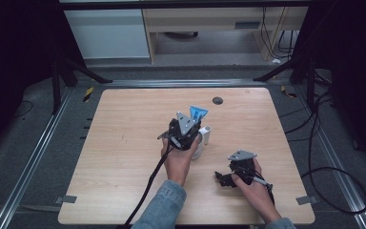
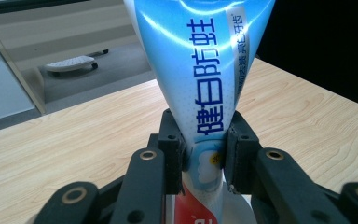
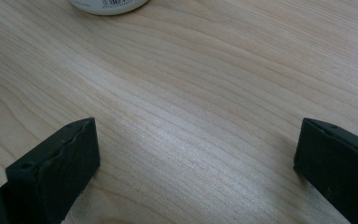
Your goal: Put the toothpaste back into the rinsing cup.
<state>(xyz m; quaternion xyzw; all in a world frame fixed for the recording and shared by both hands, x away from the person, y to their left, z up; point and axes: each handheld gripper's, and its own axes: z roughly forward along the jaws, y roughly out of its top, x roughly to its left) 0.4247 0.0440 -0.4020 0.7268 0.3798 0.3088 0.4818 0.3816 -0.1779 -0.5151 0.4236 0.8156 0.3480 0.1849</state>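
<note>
- The toothpaste tube (image 2: 200, 70), blue and white with printed Chinese characters, stands upright near the middle of the wooden table (image 1: 124, 143), its flat crimped end uppermost and fanning wide above the grip.
- The left gripper (image 1: 185, 131) pinches the tube across its lower body; in the left gripper view the two black jaws press in on either side of it, with the blue print above them and a red band below.
- Holding it low on the body keeps the tube steady and vertical, which I judge suits lowering it into, or lifting it from, a container.
- Just beside the tube, on its right, a white cup (image 1: 204, 138) with a handle sits on the table, partly hidden by the left gripper; whether the tube's lower end is inside it I cannot tell.
- The right gripper (image 1: 228, 177) rests low over the table, nearer the person than the tube and to its right, well apart from it; its jaws are spread wide with nothing between them.
- Being idle and clear of the tube, it seems parked out of the way.
- The right gripper view adds the rounded white base of a container (image 3: 109, 5) at its top edge, bearing a barcode, probably that cup.
- The high view alone gives the overall layout; the left gripper view alone gives the print and the clamp.
</note>
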